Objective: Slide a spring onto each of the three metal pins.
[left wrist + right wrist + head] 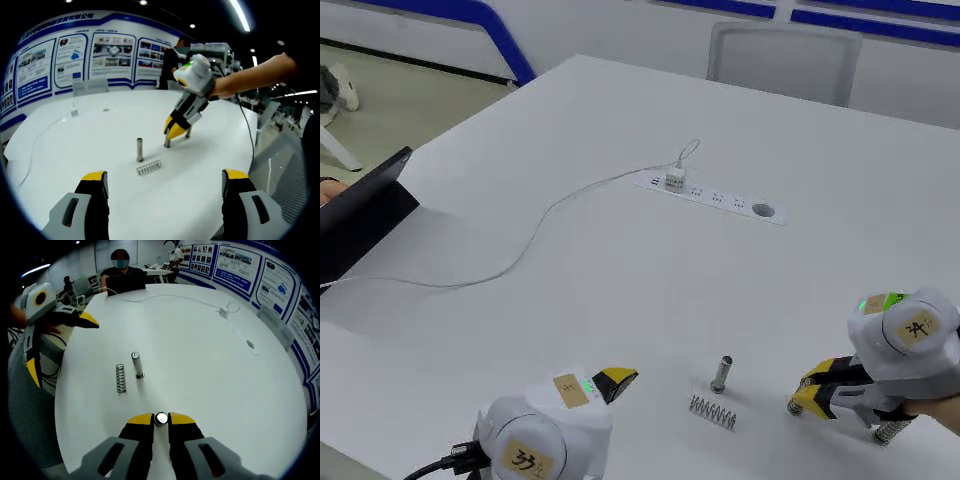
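While the right gripper (160,424) is clamping 1 pin (795,406) upright, the left gripper (165,176) is hovering, jaws wide apart, near the spring (712,411) lying just beside a bare pin (721,373). A clumsy grab is risking rolling the spring off or toppling that bare pin.

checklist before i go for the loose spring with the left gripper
1. Left gripper open: ok, jaws wide apart.
2. Loose spring free to grab: ok, it lies flat ahead of the jaws with nothing on it.
3. Middle pin upright and bare: ok.
4. Right gripper clear of the spring: ok, it is off to the side, shut on the top of the second pin.
5. Second pin has its spring: cannot tell, the jaws cover it.
6. Third pin has its spring: cannot tell, it is partly hidden behind the right gripper.
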